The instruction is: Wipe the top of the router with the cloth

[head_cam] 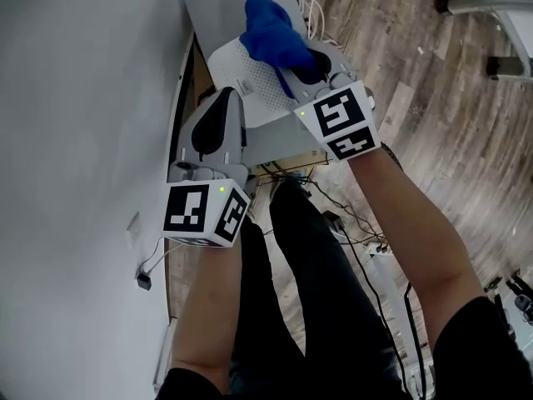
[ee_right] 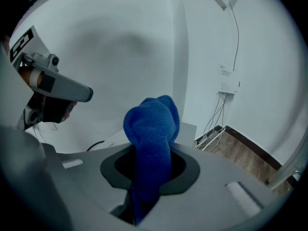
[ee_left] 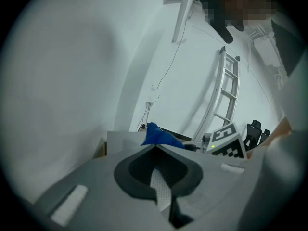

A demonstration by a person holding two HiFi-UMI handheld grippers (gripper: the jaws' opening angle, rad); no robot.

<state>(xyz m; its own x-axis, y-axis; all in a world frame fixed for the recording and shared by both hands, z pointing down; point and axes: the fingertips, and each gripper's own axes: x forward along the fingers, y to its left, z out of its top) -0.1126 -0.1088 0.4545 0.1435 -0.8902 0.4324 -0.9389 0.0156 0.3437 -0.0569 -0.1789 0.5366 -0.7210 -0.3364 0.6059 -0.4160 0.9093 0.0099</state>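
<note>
The white router (head_cam: pixel 250 86), its top perforated, sits on a grey shelf (head_cam: pixel 216 2) against the wall. My left gripper (head_cam: pixel 223 98) is shut on the router's near edge; a perforated white strip of the router (ee_left: pixel 161 189) runs between its jaws in the left gripper view. My right gripper (head_cam: pixel 293 72) is shut on the blue cloth (head_cam: pixel 273 30), which is bunched up over the router's far part. In the right gripper view the cloth (ee_right: pixel 151 138) rises out of the jaws in a lump. The cloth (ee_left: pixel 161 136) also shows beyond the left jaws.
A white wall (head_cam: pixel 75 98) runs along the left. Wood floor (head_cam: pixel 433 107) with cables (head_cam: pixel 358 232) lies to the right and below. The person's legs (head_cam: pixel 308 307) stand under the shelf. A ladder (ee_left: pixel 226 90) leans at the far wall.
</note>
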